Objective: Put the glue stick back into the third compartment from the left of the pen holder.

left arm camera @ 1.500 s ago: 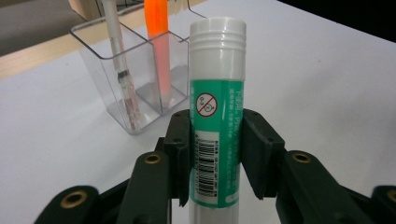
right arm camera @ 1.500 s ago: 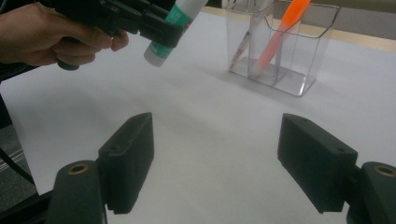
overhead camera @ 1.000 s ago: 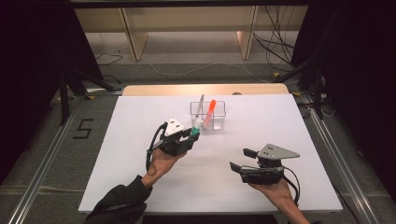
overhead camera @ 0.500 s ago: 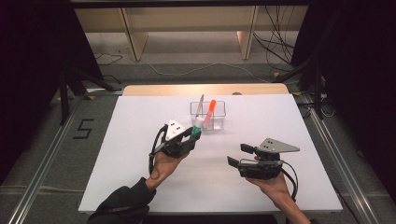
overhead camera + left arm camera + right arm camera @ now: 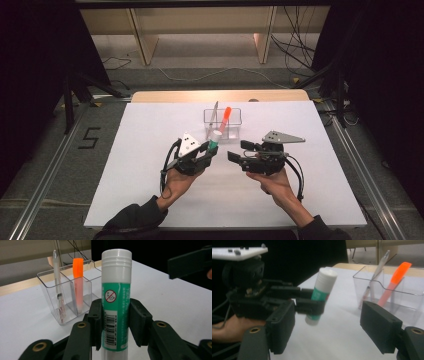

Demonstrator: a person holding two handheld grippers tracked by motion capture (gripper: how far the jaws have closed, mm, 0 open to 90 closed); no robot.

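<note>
Both grippers are showing black, blocky bodies. The left gripper (image 5: 206, 154) is carrying a white three-cornered plate, the right gripper (image 5: 237, 150) a grey one. Brass-ringed screw holes are sitting just behind each jaw pad. Black cables are looping back from both. Dark sleeves (image 5: 131, 221) are covering the forearms.

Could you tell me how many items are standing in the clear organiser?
2: a white pen in one compartment of the clear organiser and an orange highlighter in the next. The third looks empty.
</note>
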